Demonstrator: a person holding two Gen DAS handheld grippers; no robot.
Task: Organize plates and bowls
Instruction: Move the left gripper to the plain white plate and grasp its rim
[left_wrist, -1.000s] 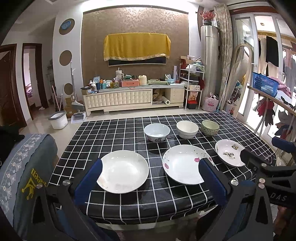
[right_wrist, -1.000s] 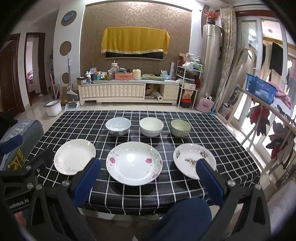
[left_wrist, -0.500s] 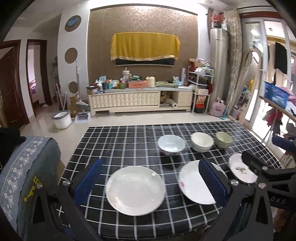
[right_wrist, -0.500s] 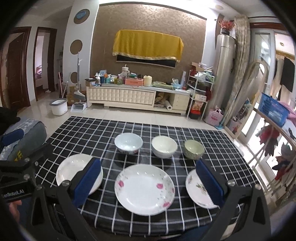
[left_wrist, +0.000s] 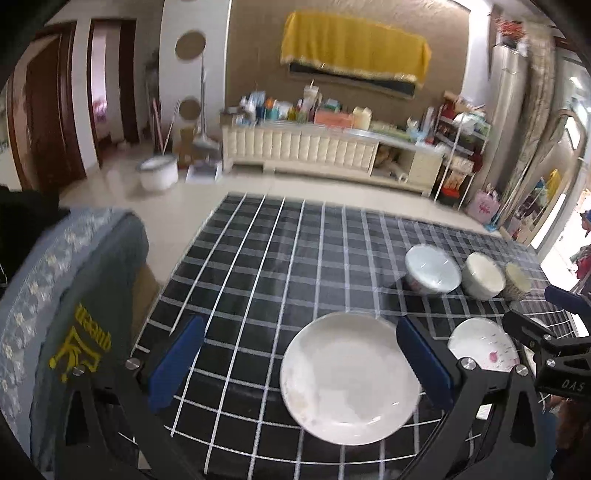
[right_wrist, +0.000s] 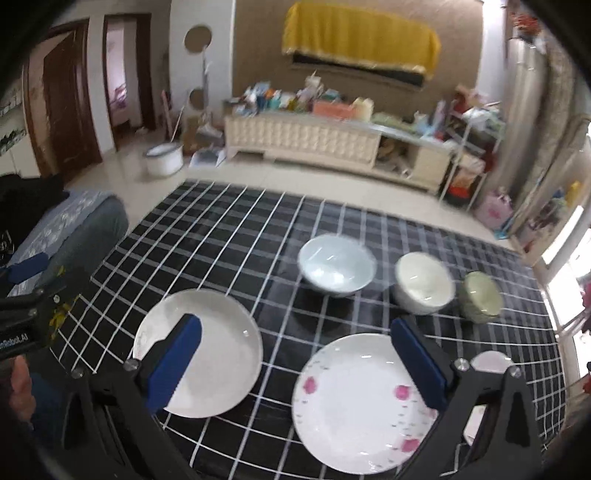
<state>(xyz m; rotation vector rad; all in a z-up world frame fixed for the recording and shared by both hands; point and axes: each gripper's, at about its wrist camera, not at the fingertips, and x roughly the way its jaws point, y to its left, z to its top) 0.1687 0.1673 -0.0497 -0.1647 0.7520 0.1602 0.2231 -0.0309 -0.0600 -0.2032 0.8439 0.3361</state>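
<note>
Near row: plain white round plate (right_wrist: 210, 347) left, white pink-flowered plate (right_wrist: 354, 402) middle, small white plate (right_wrist: 489, 363) right, part-hidden. Far row, upright: pale-blue bowl (right_wrist: 336, 269), cream bowl (right_wrist: 423, 286), green-patterned bowl (right_wrist: 480, 301).

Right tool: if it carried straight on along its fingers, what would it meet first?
Probably the pink-flowered plate, which lies between and just ahead of the open right tool. Beyond it sits the pale blue bowl. Depth is hard to judge through the fisheye.

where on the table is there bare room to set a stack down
Free: the checked cloth left of the bowls and beyond the plain white plate, out to the far edge. Crowded: the right side, where three bowls line up behind the rose plate and a small plate.
</note>
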